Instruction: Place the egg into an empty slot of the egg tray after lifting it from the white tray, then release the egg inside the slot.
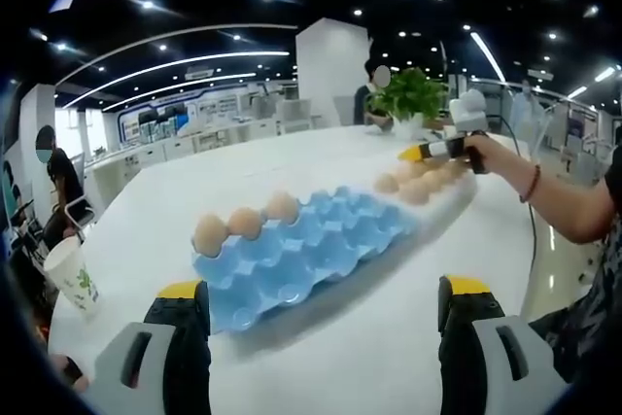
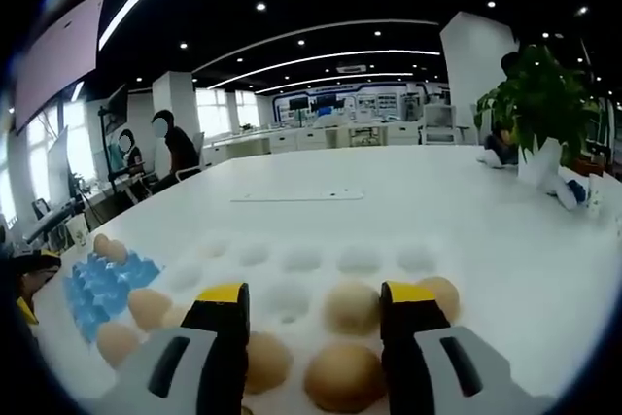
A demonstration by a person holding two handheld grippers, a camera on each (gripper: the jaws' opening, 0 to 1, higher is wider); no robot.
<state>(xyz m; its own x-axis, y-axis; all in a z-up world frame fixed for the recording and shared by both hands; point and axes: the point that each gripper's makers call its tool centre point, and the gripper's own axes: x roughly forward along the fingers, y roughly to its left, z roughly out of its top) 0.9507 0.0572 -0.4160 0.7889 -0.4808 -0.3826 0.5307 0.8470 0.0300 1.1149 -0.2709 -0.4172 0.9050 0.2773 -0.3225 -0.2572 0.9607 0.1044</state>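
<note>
The blue egg tray [image 1: 311, 245] lies mid-table with three brown eggs [image 1: 245, 223] along its far left edge, and its other slots are bare. Beyond it to the right, several eggs sit on the white tray [image 1: 428, 182]. A person's hand holds my right gripper [image 1: 413, 155] over them. My left gripper [image 1: 321, 289] stands open short of the blue tray, nothing between its jaws. In the right gripper view, my right gripper [image 2: 316, 293] is open low over the white tray [image 2: 301, 259]. One egg [image 2: 352, 308] lies just past its tips and another egg [image 2: 342, 376] lies between the jaws, ungripped.
A paper cup [image 1: 73, 274] stands at the table's left edge. A potted plant [image 1: 408, 99] [image 2: 539, 104] stands at the far side. A flat sheet [image 2: 296, 196] lies mid-table. The blue tray [image 2: 102, 284] shows left of the white one. People sit in the background.
</note>
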